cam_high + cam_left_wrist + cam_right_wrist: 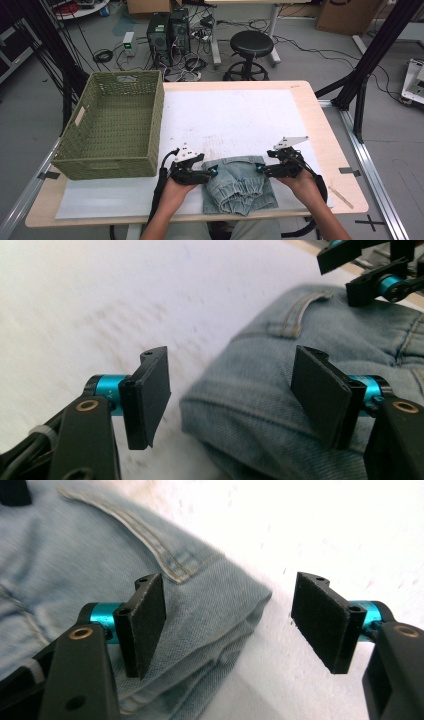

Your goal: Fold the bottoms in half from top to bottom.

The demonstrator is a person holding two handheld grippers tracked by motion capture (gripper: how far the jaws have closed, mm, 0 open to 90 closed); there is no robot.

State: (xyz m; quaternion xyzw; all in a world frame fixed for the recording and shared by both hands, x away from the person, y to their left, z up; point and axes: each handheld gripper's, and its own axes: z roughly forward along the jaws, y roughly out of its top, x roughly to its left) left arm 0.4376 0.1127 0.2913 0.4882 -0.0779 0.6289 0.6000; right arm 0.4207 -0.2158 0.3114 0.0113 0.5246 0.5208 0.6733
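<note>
White table cover (pixel 235 117), folded jeans (pixel 239 184) cut off below, left gripper (pixel 214 172) and right gripper (pixel 258 167) wide open, empty.

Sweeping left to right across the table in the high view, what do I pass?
Green woven rectangular basket → left gripper → folded light-blue denim jeans → right gripper → bare wooden table edge.

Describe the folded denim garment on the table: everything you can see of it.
The denim garment is light blue, faded, folded into a compact stack of several layers. Tan stitching, a belt loop and a pocket seam show, and a gathered elastic edge lies toward the person. It lies flat on the white sheet near the table's front edge. The left gripper and right gripper flank it, jaws open around its side edges, not pressing it.
</note>
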